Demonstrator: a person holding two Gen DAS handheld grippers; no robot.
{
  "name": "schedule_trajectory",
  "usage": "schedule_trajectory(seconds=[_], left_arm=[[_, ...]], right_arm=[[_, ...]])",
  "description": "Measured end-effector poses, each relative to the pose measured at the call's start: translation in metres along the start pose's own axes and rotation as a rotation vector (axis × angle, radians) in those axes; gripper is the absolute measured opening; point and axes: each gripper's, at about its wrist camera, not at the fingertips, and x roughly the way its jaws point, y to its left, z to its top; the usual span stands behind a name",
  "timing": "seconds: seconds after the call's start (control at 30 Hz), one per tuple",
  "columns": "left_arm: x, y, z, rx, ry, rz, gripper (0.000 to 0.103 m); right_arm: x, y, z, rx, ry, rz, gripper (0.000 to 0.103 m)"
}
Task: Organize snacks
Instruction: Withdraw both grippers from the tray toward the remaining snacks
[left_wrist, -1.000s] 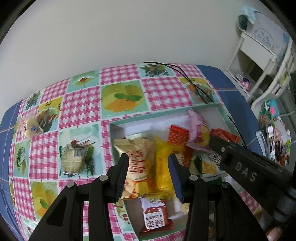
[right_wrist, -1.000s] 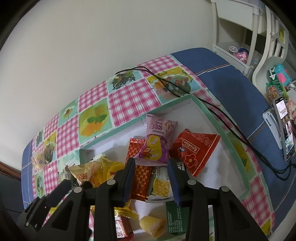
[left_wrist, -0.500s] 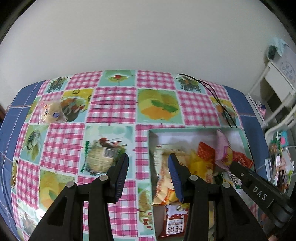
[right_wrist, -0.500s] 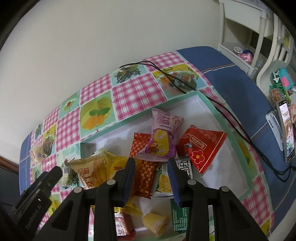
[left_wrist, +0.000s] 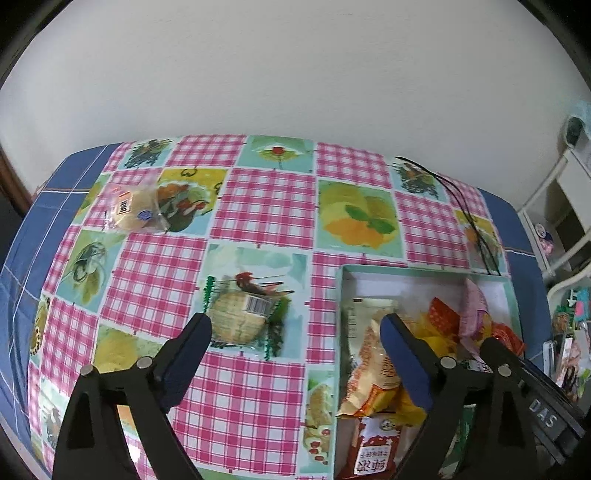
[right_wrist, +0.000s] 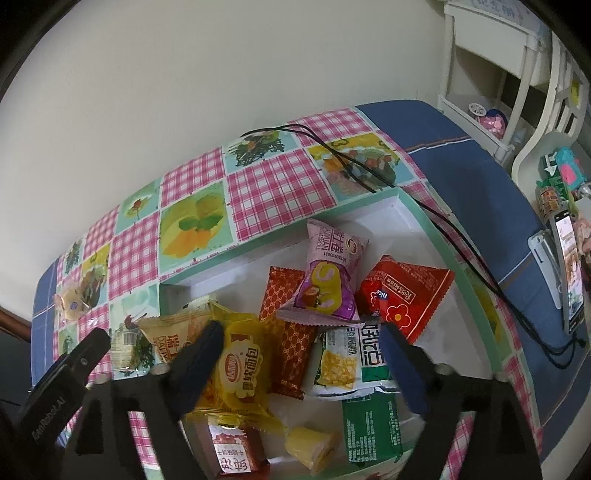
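- We start with the clear-wrapped round pale cake with a barcode label (left_wrist: 242, 317), lying on the checked pink-and-picture tablecloth (left_wrist: 258, 206), just ahead of our left gripper (left_wrist: 295, 328) and touching neither finger.
- Our left gripper has just swung its jaws wide; its left fingertip sits near the cake's lower left edge, the right one over the box, nothing pinched.
- Further ahead and to the left, well apart, a second clear-wrapped round bun (left_wrist: 135, 212) lies near the cloth's far corner.
- To the right of that gripper stands the shallow white cardboard box with a mint-green rim (right_wrist: 476, 295), heaped with snacks.
- Our right gripper (right_wrist: 301, 339) hangs over that heap, jaws also just spread wide, gripping nothing.
- Between its fingers we see a yellow bread packet (right_wrist: 242, 365), a red patterned sachet (right_wrist: 290, 339) and a white-and-green corn snack pack (right_wrist: 351, 358).
- Beyond them, a pink swirl-roll packet (right_wrist: 328, 273) and a red triangular pouch with a flower (right_wrist: 402, 295).
- A black cable (right_wrist: 369, 173) runs past the box's far right corner.
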Motion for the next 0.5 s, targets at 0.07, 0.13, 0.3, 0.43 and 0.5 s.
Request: schedule_trajectory(seconds=[0.07,0.13,0.3,0.43,0.5], left_arm=[[0.001,0.003,0.000,-0.010,0.003,0.008,0.100],[0.002,0.007,0.001,-0.018,0.009,0.006,0.100],[0.001,0.014,0.002,-0.031,0.014,0.014,0.100],[-0.003,0.024,0.006,-0.049,0.002,0.016,0.100],[-0.006,0.030,0.008,-0.053,-0.004,0.021,0.100]], right_arm=[[0.000,0.000,0.001,-0.001,-0.005,-0.001,0.099],[-0.001,0.001,0.001,0.000,-0.013,-0.005,0.102],[-0.002,0.005,0.001,-0.010,-0.018,-0.008,0.103],[-0.003,0.013,-0.001,-0.015,-0.024,-0.013,0.103],[-0.004,0.020,-0.002,-0.019,-0.027,-0.008,0.103]])
